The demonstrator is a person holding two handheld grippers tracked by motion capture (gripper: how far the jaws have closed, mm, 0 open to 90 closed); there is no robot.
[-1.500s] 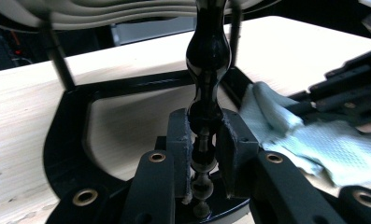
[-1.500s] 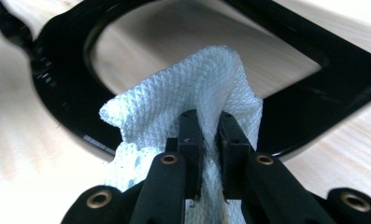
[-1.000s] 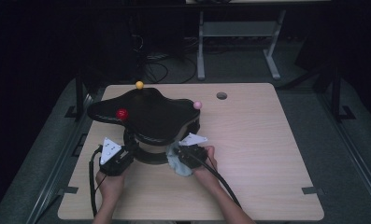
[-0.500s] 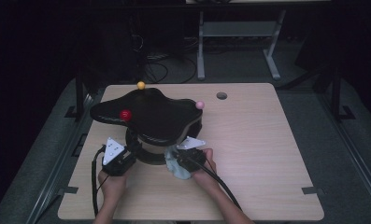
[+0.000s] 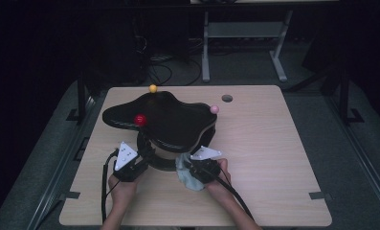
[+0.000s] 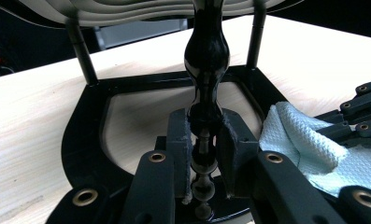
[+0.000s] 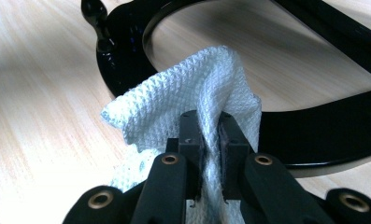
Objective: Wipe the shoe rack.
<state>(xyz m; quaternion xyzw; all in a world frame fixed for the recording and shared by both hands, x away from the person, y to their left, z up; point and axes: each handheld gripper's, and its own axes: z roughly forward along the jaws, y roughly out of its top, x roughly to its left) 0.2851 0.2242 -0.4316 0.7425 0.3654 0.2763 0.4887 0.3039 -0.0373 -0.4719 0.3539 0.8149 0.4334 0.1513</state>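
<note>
Seen from the high view, two hands at lower centre hold the left gripper (image 5: 139, 160) and right gripper (image 5: 193, 168) against a black stand (image 5: 161, 120) on the worktop (image 5: 273, 158). Left gripper view: jaws clamp the stand's turned post (image 6: 205, 70) at centre. Right gripper view: jaws pinch a white cloth (image 7: 197, 88) touching the stand's base ring (image 7: 314, 126).

In the high view, the stand's wavy black top (image 5: 163, 120) hides most of the base ring (image 5: 161, 165) beneath it. In the left gripper view, the picture's upper edge cuts off the top, and the cloth (image 6: 309, 154) runs past the right edge.
</note>
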